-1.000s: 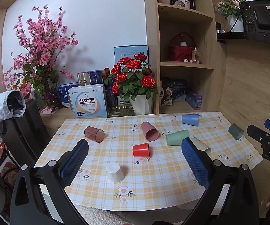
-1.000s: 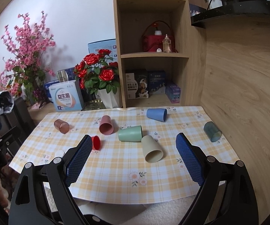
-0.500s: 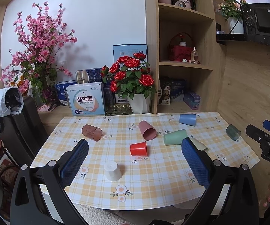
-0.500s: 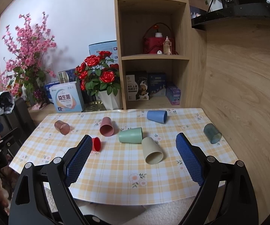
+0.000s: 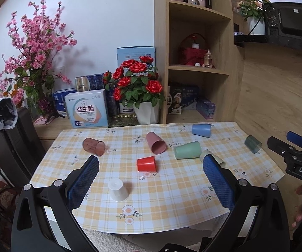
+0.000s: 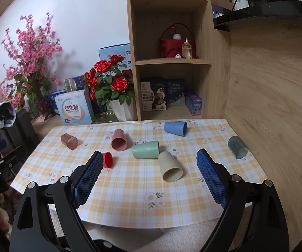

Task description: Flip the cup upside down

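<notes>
Approach step: both grippers hovering off bench [image 6: 193,205] edge, left gripper [image 5: 151,180] and right gripper [image 6: 150,176] fingers spread, empty. Next: probably closing on beige cup [image 6: 169,167], lying sideways.

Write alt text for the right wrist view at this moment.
The open right gripper hovers over a checked tablecloth where seven cups lie on their sides, the beige cup nearest between its blue pads. A white cup peeks out at left; roses and shelves stand behind.
</notes>
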The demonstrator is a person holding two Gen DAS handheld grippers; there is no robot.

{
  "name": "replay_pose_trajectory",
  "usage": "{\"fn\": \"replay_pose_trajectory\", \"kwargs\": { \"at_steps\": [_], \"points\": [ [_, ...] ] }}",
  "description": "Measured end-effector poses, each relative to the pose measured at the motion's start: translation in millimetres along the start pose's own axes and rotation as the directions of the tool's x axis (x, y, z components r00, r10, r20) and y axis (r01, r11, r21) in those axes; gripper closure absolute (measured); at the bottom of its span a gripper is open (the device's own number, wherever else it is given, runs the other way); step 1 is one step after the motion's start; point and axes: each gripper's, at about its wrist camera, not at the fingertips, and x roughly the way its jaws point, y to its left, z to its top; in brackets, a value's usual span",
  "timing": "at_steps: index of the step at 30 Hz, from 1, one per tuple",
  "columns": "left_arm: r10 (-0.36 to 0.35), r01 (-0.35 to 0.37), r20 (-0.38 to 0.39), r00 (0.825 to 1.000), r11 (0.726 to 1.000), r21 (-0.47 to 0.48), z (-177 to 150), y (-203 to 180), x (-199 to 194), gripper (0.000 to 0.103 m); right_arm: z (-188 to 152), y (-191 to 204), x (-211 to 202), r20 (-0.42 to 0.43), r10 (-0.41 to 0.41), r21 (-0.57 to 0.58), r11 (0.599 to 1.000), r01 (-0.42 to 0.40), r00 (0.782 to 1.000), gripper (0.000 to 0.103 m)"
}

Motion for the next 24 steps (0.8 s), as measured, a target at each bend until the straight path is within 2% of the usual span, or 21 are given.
{"fn": "replay_pose_trajectory", "kwargs": {
  "at_steps": [6,12,24],
  "points": [
    [-0.006,0.006,-0.002,1.000,1.000,-0.003,-1.9,-2.1,1.0,0.006,0.6,0.5,-0.3,0.000,0.004,0.000,1.000,-0.004,1.000,0.016],
    [0.052,-0.053,-0.010,0.999,0.999,-0.008,-4.1,-0.5,2.5,0.006,0.2,1.0,-0.8,-0.001,0.003,0.000,1.000,-0.003,1.000,0.016],
    [0.054,-0.054,0.009,0.998,0.998,-0.037,-3.9,6.0,-1.2,0.006,-2.6,2.5,0.3,-0.006,0.002,-0.002,1.000,-0.002,1.000,0.016]
  ]
}}
